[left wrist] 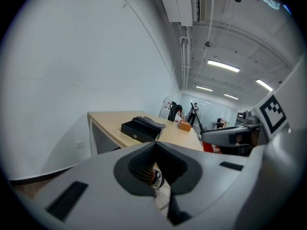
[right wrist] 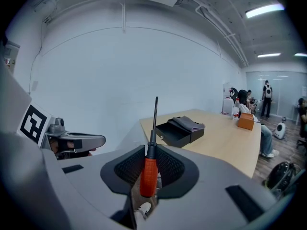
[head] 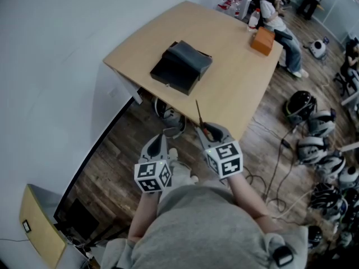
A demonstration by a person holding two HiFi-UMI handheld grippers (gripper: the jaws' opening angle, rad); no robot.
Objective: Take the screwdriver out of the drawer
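My right gripper [head: 215, 132] is shut on a screwdriver [right wrist: 149, 172] with an orange handle. Its thin dark shaft [head: 198, 112] sticks out past the fingertips toward the table's near edge. The black drawer box [head: 180, 67] stands open on the wooden table [head: 235, 77], with a dark grey cloth on its top. It also shows far ahead in the right gripper view [right wrist: 180, 131] and the left gripper view [left wrist: 141, 128]. My left gripper [head: 159, 144] hangs beside the right one, off the table over the floor, shut with nothing in it. Both are held close to the person's body.
An orange box [head: 262, 41] sits at the table's far corner, with a seated person [head: 280, 24] beside it. Several helmets [head: 320, 144] and cables [head: 277, 172] lie on the wooden floor to the right. A white wall runs along the left.
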